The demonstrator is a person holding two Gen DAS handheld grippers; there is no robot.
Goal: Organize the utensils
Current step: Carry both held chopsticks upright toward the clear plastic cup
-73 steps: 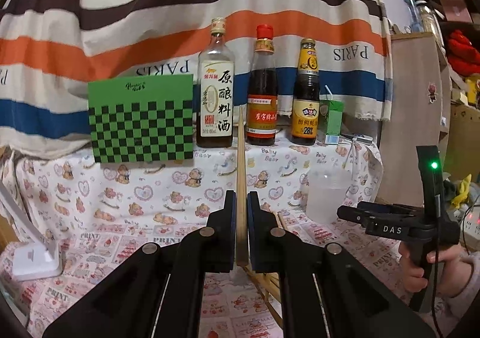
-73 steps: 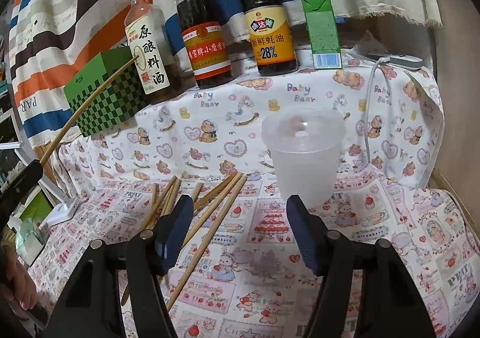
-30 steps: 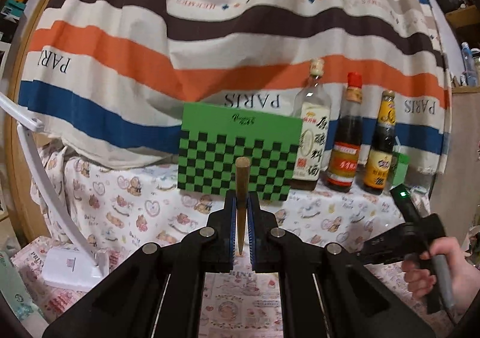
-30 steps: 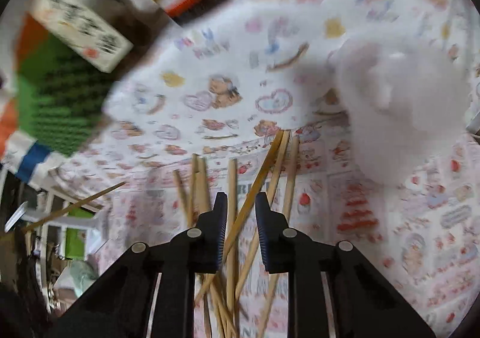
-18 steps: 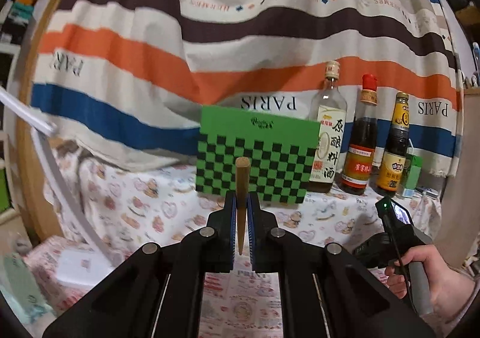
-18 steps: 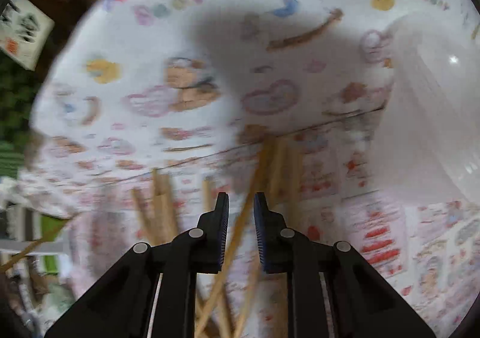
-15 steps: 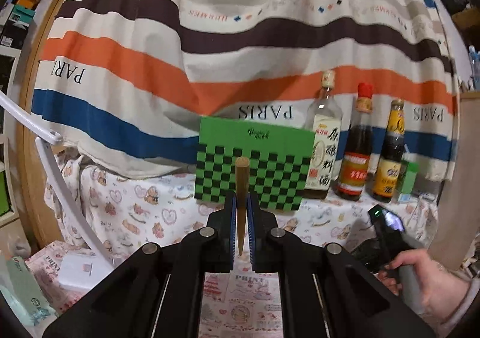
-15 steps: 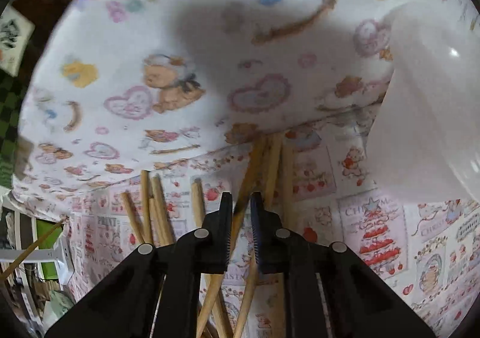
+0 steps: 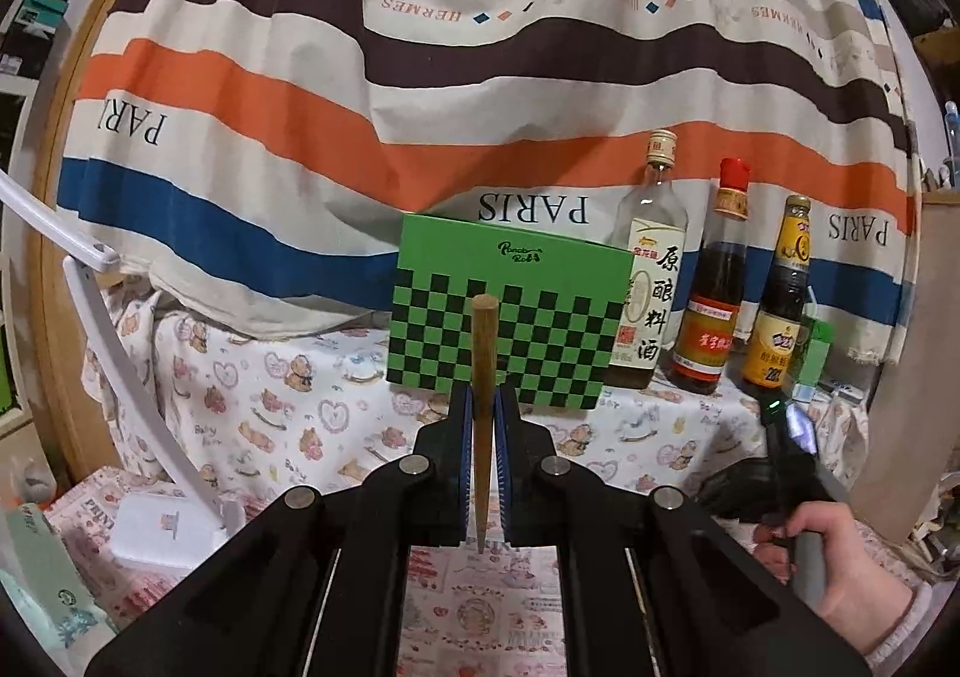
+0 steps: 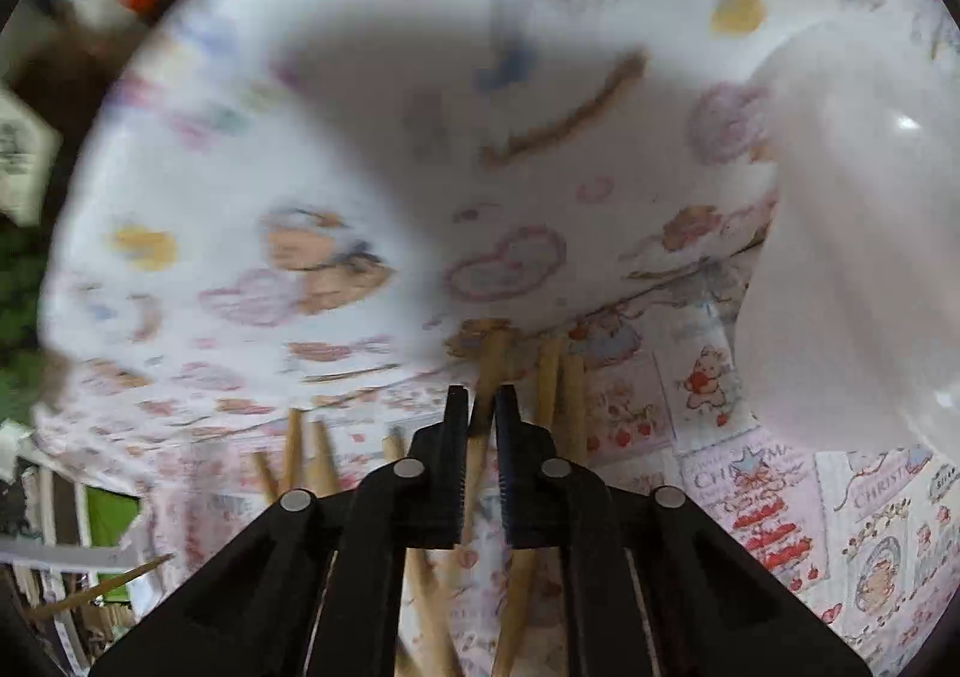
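Observation:
My left gripper (image 9: 483,407) is shut on one wooden chopstick (image 9: 483,371) and holds it upright above the table, its thick end up. My right gripper (image 10: 481,407) is low over the table with its jaws closed on a chopstick (image 10: 489,371) that lies among several other chopsticks (image 10: 558,383) on the patterned cloth. A translucent plastic cup (image 10: 852,269) stands just to the right of the right gripper. The right gripper and the hand on it (image 9: 834,563) also show at the lower right of the left wrist view.
A green checkered box (image 9: 510,311) and three sauce bottles (image 9: 714,281) stand along the raised back ledge, with a green carton (image 9: 816,353) at the far right. A white lamp arm (image 9: 114,353) rises at the left. A striped cloth hangs behind.
My right gripper has dropped to the pile and closed from wide open onto one chopstick. My left gripper has lifted and swung left with its chopstick still gripped.

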